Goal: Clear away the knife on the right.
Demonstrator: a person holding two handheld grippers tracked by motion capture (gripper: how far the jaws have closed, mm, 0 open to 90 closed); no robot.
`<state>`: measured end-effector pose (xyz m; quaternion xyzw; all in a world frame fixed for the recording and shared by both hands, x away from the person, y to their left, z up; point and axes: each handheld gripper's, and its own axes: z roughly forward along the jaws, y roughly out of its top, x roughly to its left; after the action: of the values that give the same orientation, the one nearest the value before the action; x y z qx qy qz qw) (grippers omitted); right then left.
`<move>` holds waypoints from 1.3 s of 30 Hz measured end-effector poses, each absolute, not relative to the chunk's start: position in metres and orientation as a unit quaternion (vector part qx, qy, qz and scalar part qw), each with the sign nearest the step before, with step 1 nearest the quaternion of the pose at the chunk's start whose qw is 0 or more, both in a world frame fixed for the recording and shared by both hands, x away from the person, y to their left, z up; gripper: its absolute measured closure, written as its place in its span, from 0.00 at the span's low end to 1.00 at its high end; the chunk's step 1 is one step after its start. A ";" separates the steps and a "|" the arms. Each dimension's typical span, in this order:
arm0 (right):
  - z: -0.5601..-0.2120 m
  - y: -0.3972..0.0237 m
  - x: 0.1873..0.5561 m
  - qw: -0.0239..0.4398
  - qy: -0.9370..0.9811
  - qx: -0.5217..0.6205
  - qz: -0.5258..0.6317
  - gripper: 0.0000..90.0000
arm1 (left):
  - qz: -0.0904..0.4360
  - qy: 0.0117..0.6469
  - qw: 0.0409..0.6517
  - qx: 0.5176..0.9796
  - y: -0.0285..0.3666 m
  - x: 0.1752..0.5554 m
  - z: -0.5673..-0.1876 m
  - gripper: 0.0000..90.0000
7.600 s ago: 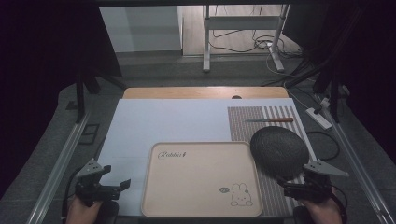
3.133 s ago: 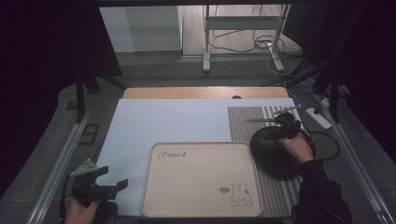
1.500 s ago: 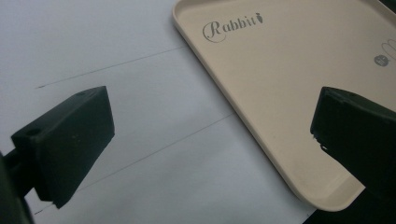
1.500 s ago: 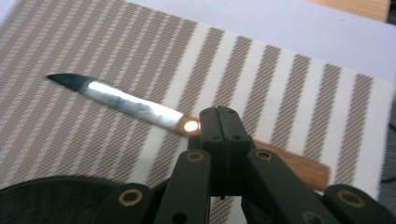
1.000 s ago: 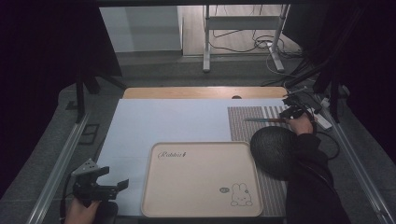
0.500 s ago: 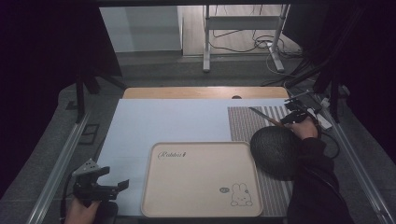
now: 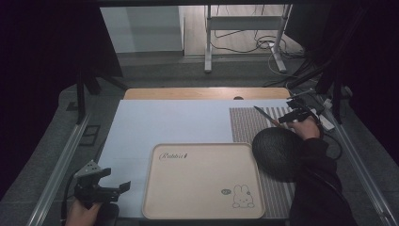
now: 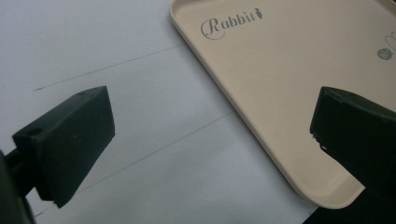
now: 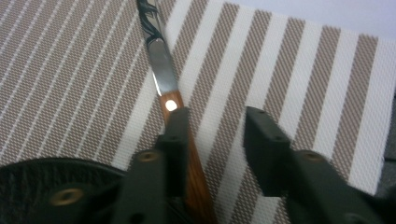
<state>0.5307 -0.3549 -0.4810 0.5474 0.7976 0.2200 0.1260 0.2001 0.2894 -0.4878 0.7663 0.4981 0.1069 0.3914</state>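
1. we work at the far right of the surface, where our right hand-held gripper (image 7: pixel 287 117) meets a wooden-handled knife (image 9: pixel 164 81) lying on the striped placemat (image 9: pixel 289 74).
2. in the high view the knife (image 7: pixel 263 114) angles across the mat's far end, just beyond the dark round plate (image 7: pixel 277 153). we judge it was laid apart from the plate so it could be fetched on its own.
3. the beige rabbit tray (image 7: pixel 202 181) sits in the middle near us, bare, and looks like the likely place for the tableware.
4. in the right gripper view the jaws of the right hand-held gripper (image 9: pixel 217 135) have just been opening and stand partly apart. the knife handle runs along the outer side of the left jaw, touching or just beside it; between the jaws we see only mat. so the knife is released, not grasped.
5. we judge this gripper must line up again so the handle comes between the jaws.
6. our left hand-held gripper (image 7: pixel 110 188) waits at the near left corner beside the tray; in the left gripper view (image 8: pixel 212 135) its jaws stand wide apart over the white surface (image 8: pixel 140 93) and tray rim (image 8: pixel 261 144), holding nothing.
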 end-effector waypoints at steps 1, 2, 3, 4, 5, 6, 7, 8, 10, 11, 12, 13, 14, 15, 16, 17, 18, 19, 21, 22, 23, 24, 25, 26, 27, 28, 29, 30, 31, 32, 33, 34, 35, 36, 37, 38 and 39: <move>-0.481 -0.353 0.532 0.122 0.798 0.547 0.222 0.49 | 0.107 0.498 0.391 0.766 0.289 0.200 -0.488 0.00; -0.481 -0.350 0.532 0.117 0.797 0.548 0.225 0.42 | 0.107 0.498 0.391 0.766 0.289 0.200 -0.488 0.00; -0.481 -0.348 0.533 0.116 0.798 0.547 0.224 0.36 | 0.107 0.498 0.391 0.767 0.289 0.200 -0.488 0.00; -0.481 -0.345 0.534 0.119 0.799 0.544 0.226 0.31 | 0.107 0.498 0.391 0.767 0.289 0.200 -0.488 0.00; -0.481 -0.342 0.534 0.121 0.801 0.541 0.227 0.25 | 0.107 0.497 0.391 0.767 0.289 0.200 -0.488 0.00; -0.481 -0.339 0.535 0.122 0.803 0.537 0.227 0.21 | 0.108 0.497 0.391 0.767 0.289 0.200 -0.488 0.00; -0.481 -0.337 0.536 0.121 0.806 0.532 0.228 0.16 | 0.108 0.497 0.391 0.767 0.289 0.200 -0.488 0.00; -0.482 -0.334 0.536 0.121 0.808 0.529 0.228 0.11 | 0.108 0.497 0.391 0.767 0.289 0.200 -0.488 0.00; -0.485 -0.329 0.537 0.122 0.815 0.520 0.224 0.02 | 0.107 0.497 0.391 0.767 0.289 0.200 -0.488 0.00; -0.486 -0.326 0.538 0.124 0.819 0.515 0.218 0.00 | 0.107 0.497 0.391 0.768 0.289 0.200 -0.488 0.00; -0.487 -0.324 0.538 0.125 0.825 0.509 0.210 0.00 | 0.108 0.497 0.391 0.767 0.289 0.200 -0.488 0.00; -0.489 -0.322 0.538 0.127 0.832 0.502 0.202 0.00 | 0.108 0.496 0.391 0.767 0.289 0.200 -0.488 0.00; -0.490 -0.320 0.538 0.123 0.837 0.494 0.198 0.00 | 0.108 0.496 0.391 0.768 0.289 0.200 -0.488 0.00; -0.492 -0.319 0.538 0.120 0.841 0.490 0.197 0.00 | 0.108 0.496 0.391 0.768 0.289 0.200 -0.488 0.00; -0.493 -0.318 0.539 0.119 0.842 0.490 0.194 0.00 | 0.108 0.496 0.391 0.768 0.289 0.200 -0.488 0.00; -0.495 -0.318 0.540 0.120 0.840 0.491 0.194 0.00 | 0.108 0.496 0.391 0.768 0.289 0.200 -0.488 0.00; -0.496 -0.319 0.541 0.121 0.838 0.495 0.194 0.00 | 0.108 0.496 0.391 0.768 0.289 0.200 -0.488 0.00; -0.497 -0.319 0.542 0.122 0.837 0.497 0.193 0.00 | 0.108 0.496 0.391 0.768 0.289 0.200 -0.488 0.00; -0.500 -0.321 0.544 0.123 0.834 0.505 0.187 0.00 | 0.108 0.496 0.391 0.767 0.289 0.200 -0.488 0.00; -0.502 -0.322 0.545 0.124 0.834 0.507 0.180 0.00 | 0.108 0.497 0.391 0.767 0.289 0.200 -0.488 0.00; -0.504 -0.323 0.545 0.122 0.834 0.509 0.173 0.00 | 0.107 0.497 0.391 0.767 0.289 0.200 -0.488 0.00; -0.506 -0.324 0.546 0.115 0.835 0.511 0.167 0.00 | 0.107 0.497 0.391 0.767 0.289 0.200 -0.488 0.00; -0.507 -0.325 0.545 0.117 0.835 0.511 0.167 0.00 | 0.107 0.497 0.391 0.767 0.289 0.200 -0.488 0.00; -0.507 -0.325 0.546 0.119 0.834 0.513 0.169 0.00 | 0.107 0.497 0.391 0.767 0.289 0.200 -0.488 0.00; -0.507 -0.326 0.546 0.117 0.832 0.515 0.169 0.00 | 0.107 0.497 0.391 0.768 0.289 0.200 -0.488 0.00; -0.507 -0.326 0.547 0.118 0.831 0.517 0.168 0.00 | 0.107 0.497 0.391 0.768 0.289 0.200 -0.488 0.00; -0.507 -0.325 0.547 0.122 0.830 0.518 0.166 0.00 | 0.107 0.497 0.391 0.768 0.289 0.200 -0.488 0.00; -0.507 -0.325 0.547 0.127 0.832 0.515 0.163 0.00 | 0.107 0.497 0.391 0.768 0.289 0.200 -0.488 0.00; -0.507 -0.325 0.548 0.127 0.832 0.516 0.163 0.02 | 0.108 0.496 0.391 0.768 0.289 0.200 -0.488 0.00; -0.506 -0.326 0.548 0.127 0.831 0.516 0.166 0.07 | 0.107 0.497 0.391 0.767 0.289 0.200 -0.488 0.00; -0.504 -0.327 0.548 0.130 0.829 0.516 0.170 0.13 | 0.107 0.497 0.391 0.767 0.289 0.200 -0.488 0.00; -0.503 -0.329 0.548 0.132 0.829 0.515 0.175 0.19 | 0.107 0.497 0.391 0.767 0.289 0.200 -0.488 0.00; -0.501 -0.331 0.547 0.133 0.829 0.513 0.180 0.25 | 0.107 0.497 0.391 0.767 0.289 0.200 -0.488 0.00; -0.500 -0.333 0.547 0.133 0.829 0.512 0.182 0.32 | 0.107 0.497 0.391 0.768 0.289 0.200 -0.488 0.00; -0.500 -0.333 0.547 0.133 0.829 0.512 0.182 0.32 | 0.107 0.497 0.391 0.768 0.289 0.200 -0.488 0.00; -0.499 -0.335 0.546 0.136 0.829 0.510 0.183 0.40 | 0.107 0.497 0.391 0.767 0.289 0.200 -0.488 0.00; -0.496 -0.339 0.545 0.133 0.832 0.505 0.187 0.61 | 0.107 0.497 0.391 0.767 0.289 0.200 -0.488 0.00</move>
<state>0.5453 -0.3390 -0.4957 0.5054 0.8319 0.1867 0.1329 0.2002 0.2892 -0.4881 0.7671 0.4971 0.1071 0.3912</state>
